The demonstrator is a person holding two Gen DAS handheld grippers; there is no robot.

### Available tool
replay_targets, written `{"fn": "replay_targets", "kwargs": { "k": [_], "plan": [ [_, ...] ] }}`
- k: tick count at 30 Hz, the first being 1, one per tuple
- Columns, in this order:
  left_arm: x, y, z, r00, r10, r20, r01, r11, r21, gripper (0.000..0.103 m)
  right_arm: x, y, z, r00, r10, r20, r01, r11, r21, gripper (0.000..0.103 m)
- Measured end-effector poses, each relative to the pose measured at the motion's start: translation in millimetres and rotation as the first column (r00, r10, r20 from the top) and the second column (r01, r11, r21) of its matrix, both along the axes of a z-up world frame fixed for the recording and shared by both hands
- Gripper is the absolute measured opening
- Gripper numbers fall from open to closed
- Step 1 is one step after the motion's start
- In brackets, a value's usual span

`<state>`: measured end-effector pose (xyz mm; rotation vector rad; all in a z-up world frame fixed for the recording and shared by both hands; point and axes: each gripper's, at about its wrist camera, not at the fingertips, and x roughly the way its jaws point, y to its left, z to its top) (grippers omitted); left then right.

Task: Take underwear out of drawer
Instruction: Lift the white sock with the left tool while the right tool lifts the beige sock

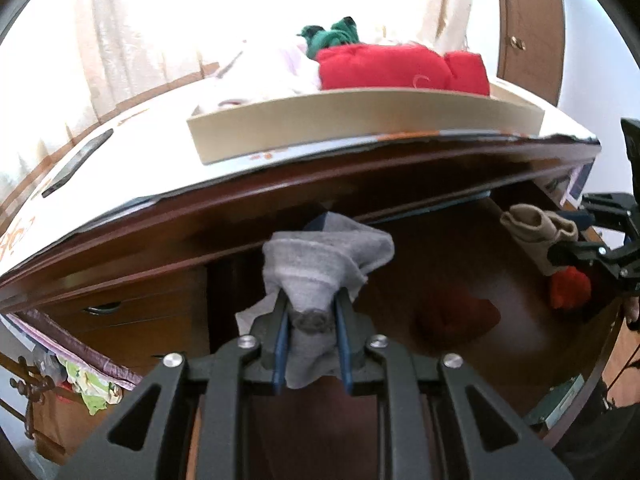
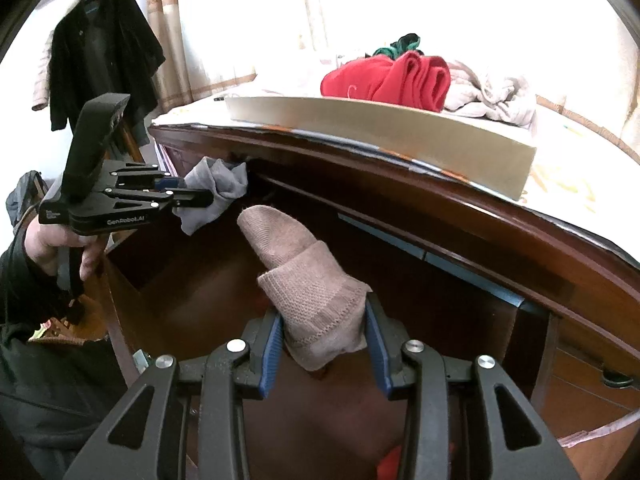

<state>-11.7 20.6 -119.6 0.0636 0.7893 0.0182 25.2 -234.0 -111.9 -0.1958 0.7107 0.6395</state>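
Holding soft, light knits above the drawer (image 1: 460, 280): left gripper (image 1: 310, 312) clamped on grey sock (image 1: 328, 256), right gripper (image 2: 322, 332) clamped on beige sock (image 2: 312, 292); bunched middles grip best.

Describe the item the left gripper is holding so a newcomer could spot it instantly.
Start at the open wooden drawer under the desktop's cardboard tray. Above its left part, the left gripper clamps a bunched grey sock. Its grey colour separates it from the beige sock in the right gripper.
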Motion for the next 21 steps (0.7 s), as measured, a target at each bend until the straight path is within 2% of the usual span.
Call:
{"fn": "replay_targets", "kwargs": {
  "k": [14,21],
  "plan": [
    [-9.3,0.5,3.2,0.995,0.072,0.075,-0.071,0.997,-0.012,0.018,-8.6,-21.6,-1.8,0.999,-0.02,0.047,0.017,0.997,0.074,0.04],
    [-12.0,-0.7,3.7,0.991,0.096,0.087,-0.095,0.995,-0.017,0.018,-11.5,-27.7,-0.3,0.997,-0.037,0.074,0.03,0.995,0.093,0.04]
  ]
}}
